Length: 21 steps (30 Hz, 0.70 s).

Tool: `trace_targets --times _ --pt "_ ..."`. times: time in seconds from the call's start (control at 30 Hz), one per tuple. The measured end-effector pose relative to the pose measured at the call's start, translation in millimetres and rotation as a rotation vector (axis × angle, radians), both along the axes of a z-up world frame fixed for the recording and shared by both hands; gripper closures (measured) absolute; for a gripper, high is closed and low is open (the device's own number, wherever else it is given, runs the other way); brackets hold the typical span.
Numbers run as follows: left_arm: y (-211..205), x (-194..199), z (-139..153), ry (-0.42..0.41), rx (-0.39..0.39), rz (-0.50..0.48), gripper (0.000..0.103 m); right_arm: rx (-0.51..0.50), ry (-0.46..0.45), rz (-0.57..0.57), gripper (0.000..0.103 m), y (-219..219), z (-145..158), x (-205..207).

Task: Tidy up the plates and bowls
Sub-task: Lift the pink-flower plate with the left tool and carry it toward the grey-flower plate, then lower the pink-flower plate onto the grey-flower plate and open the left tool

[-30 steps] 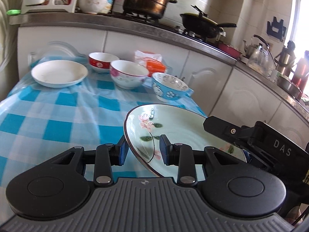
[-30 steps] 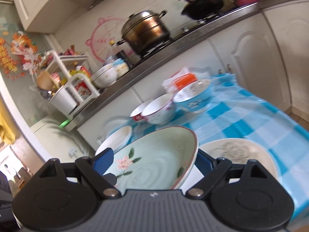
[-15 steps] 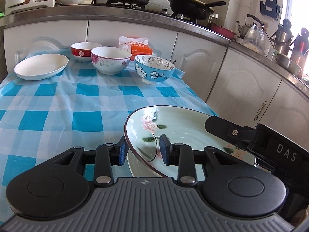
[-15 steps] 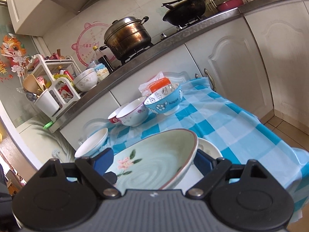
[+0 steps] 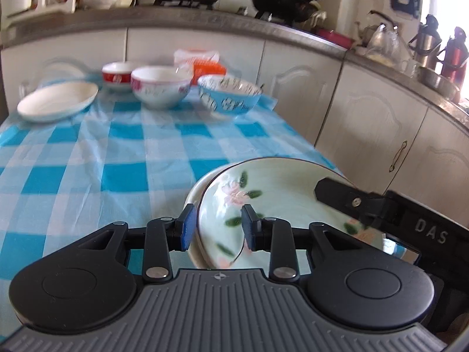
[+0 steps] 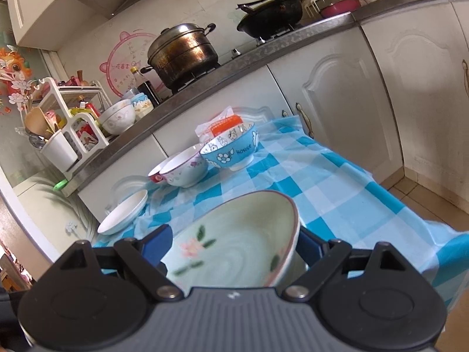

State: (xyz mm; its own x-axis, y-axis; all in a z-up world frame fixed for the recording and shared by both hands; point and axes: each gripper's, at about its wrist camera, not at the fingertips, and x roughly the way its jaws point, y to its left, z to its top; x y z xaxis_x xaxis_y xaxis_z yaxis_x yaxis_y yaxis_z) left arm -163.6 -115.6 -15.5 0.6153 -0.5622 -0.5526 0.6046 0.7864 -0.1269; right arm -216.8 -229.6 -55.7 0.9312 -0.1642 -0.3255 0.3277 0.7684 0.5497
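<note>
Two handheld grippers hold a pale green plate (image 5: 281,193) painted with pink flowers low over the near right corner of a table (image 5: 88,158) draped in a blue-and-white checked cloth. The left gripper (image 5: 217,228) is clenched on the plate's near rim, one blue pad outside the rim and the other inside the dish. The right gripper (image 6: 234,242) stands wide, its fingers on either side of the plate with the rim reaching both; seen from the left wrist, its black finger (image 5: 346,199) lies across the plate's far right side. The plate is tilted, and beneath its left edge shows the rim of a white plate (image 5: 195,199) lying on the cloth; whether the two touch cannot be told.

At the far end of the table, well apart from the grippers, sit a white dish (image 5: 57,102), a red bowl (image 5: 117,74), a white bowl with pink flowers (image 5: 159,89) and a blue bowl (image 5: 228,96) with white flowers, lined up near one another. An orange-and-white packet (image 5: 202,61) lies behind the bowls.

On the counter beyond stand a steel pot (image 6: 183,52), a black wok (image 6: 271,13) and a white rack (image 6: 67,126) of utensils.
</note>
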Motion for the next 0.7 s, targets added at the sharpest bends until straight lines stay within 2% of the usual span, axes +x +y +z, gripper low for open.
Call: trace_targets --times 0.1,0.33,0.4,0.43,0.5,0.6,0.63,0.7 --pt "-1.3 -5.2 7.6 -0.042 0.000 -0.009 0.065 -0.025 0.008 0.009 0.013 2.6 -0.6 2.9" --pt "13.2 -0.1 18.6 -0.033 -0.014 0.049 0.056 -0.054 0.007 0.018 0.013 4.3 -3.5 4.8" --pt "18.7 1.3 20.2 -0.034 -0.014 0.075 0.047 -0.054 -0.001 0.011 0.011 3.4 -3.4 3.4" --pt "21.9 2.7 21.0 -0.030 -0.015 0.087 0.045 -0.058 -0.008 0.004 0.009 3.1 -2.5 2.0" --pt "27.3 5.0 21.7 -0.029 -0.007 0.107 0.035 -0.080 -0.028 -0.027 0.001 2.5 1.1 -3.6" --pt "36.9 7.0 23.1 -0.029 0.001 0.149 0.019 -0.085 -0.061 -0.048 0.001 -1.3 5.2 -11.4" --pt "40.2 8.1 23.9 -0.028 0.002 0.160 0.016 -0.083 -0.060 -0.058 0.001 -2.5 4.9 -12.6" --pt "46.3 11.2 26.1 -0.027 0.008 0.185 0.003 -0.088 -0.051 -0.076 0.001 -3.9 3.2 -14.4"
